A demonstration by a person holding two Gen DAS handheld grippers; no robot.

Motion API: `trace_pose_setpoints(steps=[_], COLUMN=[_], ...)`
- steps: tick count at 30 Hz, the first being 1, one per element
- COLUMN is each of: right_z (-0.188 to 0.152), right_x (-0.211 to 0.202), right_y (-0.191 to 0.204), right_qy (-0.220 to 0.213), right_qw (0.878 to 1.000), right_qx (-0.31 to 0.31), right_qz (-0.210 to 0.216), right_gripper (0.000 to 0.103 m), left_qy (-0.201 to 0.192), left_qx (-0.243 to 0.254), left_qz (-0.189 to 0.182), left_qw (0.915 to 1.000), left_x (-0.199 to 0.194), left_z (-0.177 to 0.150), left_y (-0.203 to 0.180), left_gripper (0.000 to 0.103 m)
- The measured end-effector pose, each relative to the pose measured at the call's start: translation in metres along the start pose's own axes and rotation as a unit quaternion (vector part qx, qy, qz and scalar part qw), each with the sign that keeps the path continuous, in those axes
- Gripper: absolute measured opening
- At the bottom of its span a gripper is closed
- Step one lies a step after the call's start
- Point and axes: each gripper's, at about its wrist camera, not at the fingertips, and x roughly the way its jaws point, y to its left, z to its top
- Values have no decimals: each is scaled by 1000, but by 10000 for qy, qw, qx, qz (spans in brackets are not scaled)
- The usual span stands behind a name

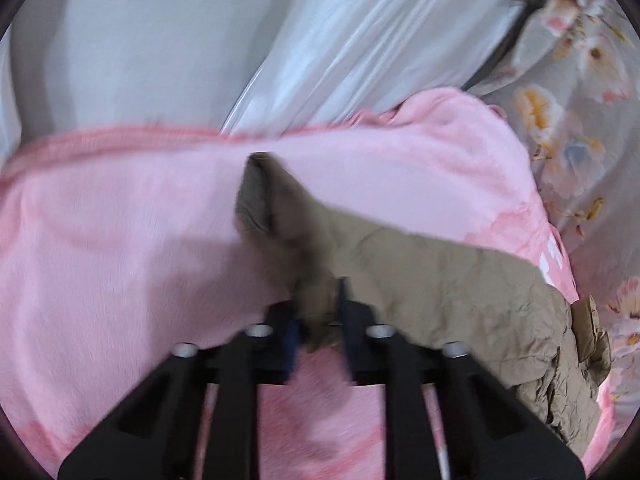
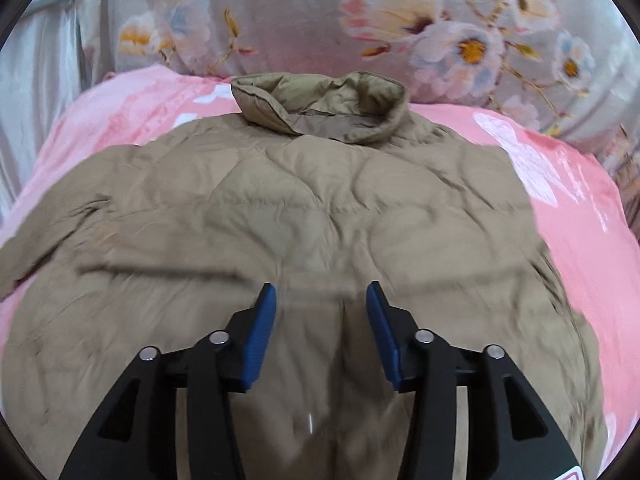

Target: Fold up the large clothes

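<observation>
A khaki quilted jacket [image 2: 320, 184] lies back-up on a pink blanket [image 2: 580, 220], its collar [image 2: 320, 108] at the far end. In the right wrist view my right gripper [image 2: 320, 288] hovers over the lower back of the jacket, open, with nothing between its blue pads. In the left wrist view the jacket's sleeve [image 1: 440, 288] stretches from the crumpled body at the right towards the middle, its cuff end [image 1: 256, 192] pointing away. My left gripper [image 1: 320, 312] is shut on that sleeve, with khaki fabric pinched between the pads. The picture there is blurred.
The pink blanket [image 1: 120, 240] covers most of the bed. Grey floral bedding [image 2: 300, 20] lies behind the collar and along the right side [image 1: 580, 140]. White shiny fabric [image 1: 360, 40] and a dark thin bar [image 1: 516, 28] sit beyond the blanket's far edge.
</observation>
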Motion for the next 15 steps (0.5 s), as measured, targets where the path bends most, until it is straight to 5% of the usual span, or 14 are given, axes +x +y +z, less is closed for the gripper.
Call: trace_pose_setpoints(steps=[7,11,15], right_z=[-41,-53,-59], right_x=[-39,-49,-57], right_y=[-20,-36,-57], right_qy=[71,59,54], right_qw=[9999,9995,9983], right_qx=[41,270,569], right_qz=[-124,-145,-106], right_gripper=[57,57,57], left_qy=[-396,-448,-75], left_qx=[938,1778,2464], left_qz=[-1049,-1921,-2597], left_qw=[9893,9641,9337], left_x=[-53,-91,-110], left_z=[5,-25,-84], left_y=[-112,-213,-293], left_gripper=[3,3,3])
